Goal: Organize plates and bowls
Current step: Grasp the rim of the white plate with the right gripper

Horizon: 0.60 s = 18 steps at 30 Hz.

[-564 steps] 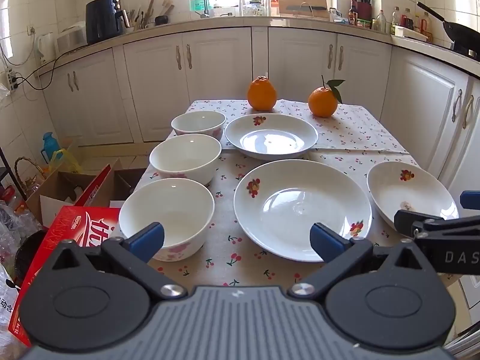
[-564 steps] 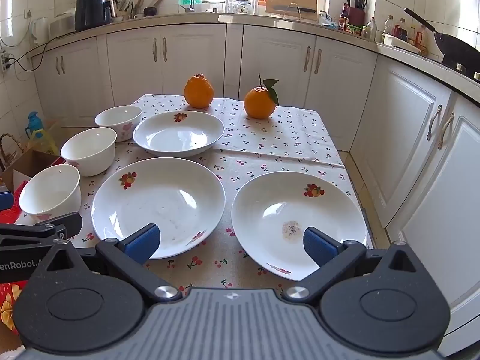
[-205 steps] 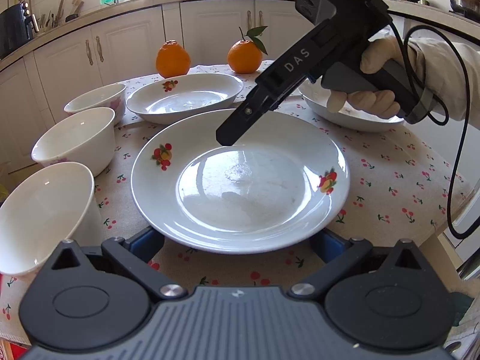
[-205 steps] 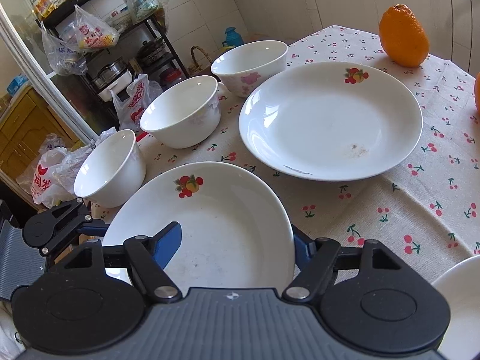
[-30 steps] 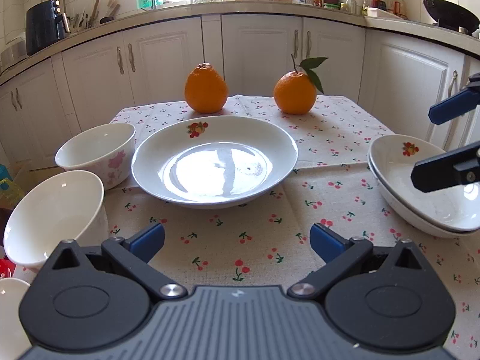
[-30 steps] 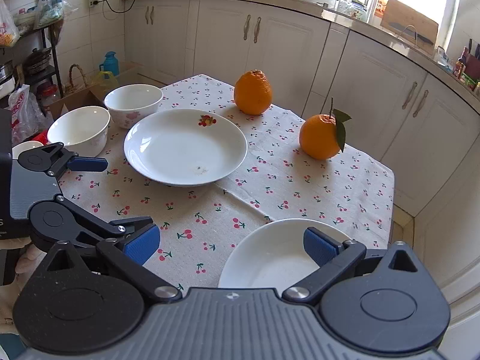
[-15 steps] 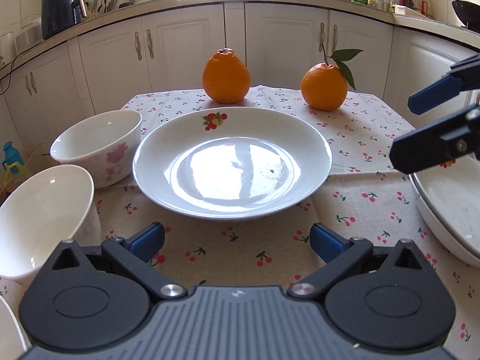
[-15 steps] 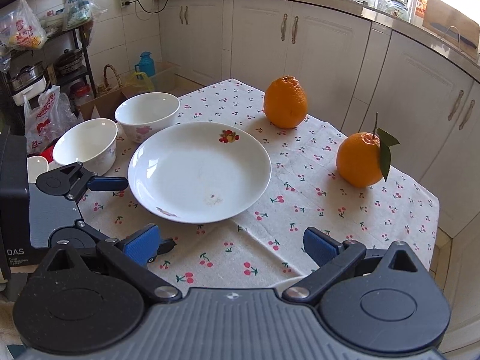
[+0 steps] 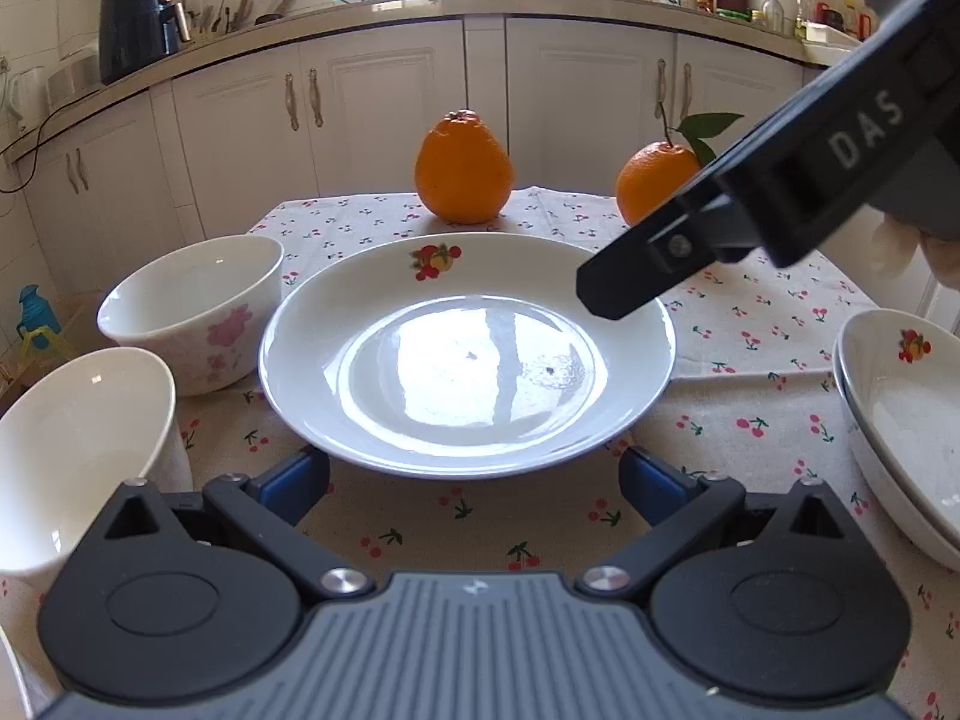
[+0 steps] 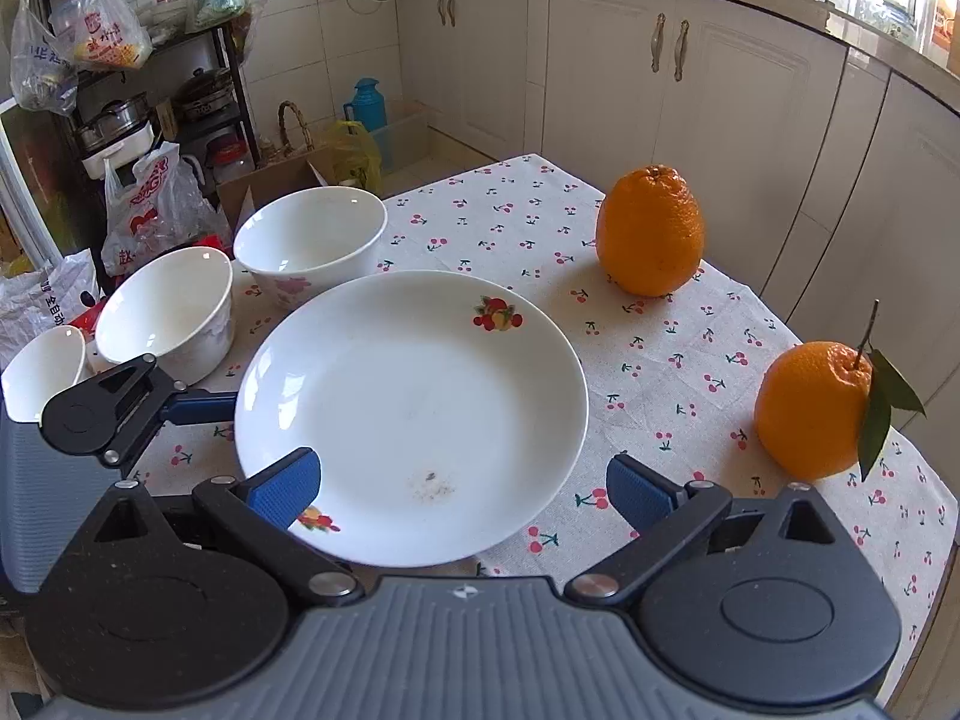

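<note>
A white plate with a fruit print lies on the cherry-print tablecloth. My left gripper is open, its blue pads at the plate's near rim on either side. My right gripper is open, one pad over the plate's near rim; its finger hovers over the plate's right side in the left wrist view. Two stacked plates sit at the right. White bowls stand to the left of the plate, and a third bowl shows in the right wrist view.
Two oranges stand behind the plate. The table's edge is close on the right. White kitchen cabinets are beyond the table. Bags and a shelf rack stand on the floor to the left.
Both grippers have moved in to the single plate: the left one forward up to its near rim, the right one from the right so its finger now hangs over the plate.
</note>
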Each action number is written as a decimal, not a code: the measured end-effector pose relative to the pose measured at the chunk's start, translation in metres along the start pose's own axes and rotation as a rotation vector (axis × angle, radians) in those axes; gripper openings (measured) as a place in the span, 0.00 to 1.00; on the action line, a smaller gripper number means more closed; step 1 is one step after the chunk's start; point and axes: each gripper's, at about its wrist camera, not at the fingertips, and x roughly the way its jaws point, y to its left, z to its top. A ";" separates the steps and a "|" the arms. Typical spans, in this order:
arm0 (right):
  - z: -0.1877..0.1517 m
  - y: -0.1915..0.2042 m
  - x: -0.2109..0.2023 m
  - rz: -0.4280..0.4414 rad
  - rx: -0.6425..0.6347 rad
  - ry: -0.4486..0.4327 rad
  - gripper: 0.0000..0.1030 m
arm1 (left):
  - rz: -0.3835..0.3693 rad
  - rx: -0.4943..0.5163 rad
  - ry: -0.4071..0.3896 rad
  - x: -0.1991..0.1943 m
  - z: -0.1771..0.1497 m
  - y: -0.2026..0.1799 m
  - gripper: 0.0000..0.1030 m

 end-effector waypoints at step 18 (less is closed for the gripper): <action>0.048 -0.040 0.070 0.149 -0.012 0.065 0.89 | 0.000 -0.052 0.008 0.005 0.003 0.000 0.97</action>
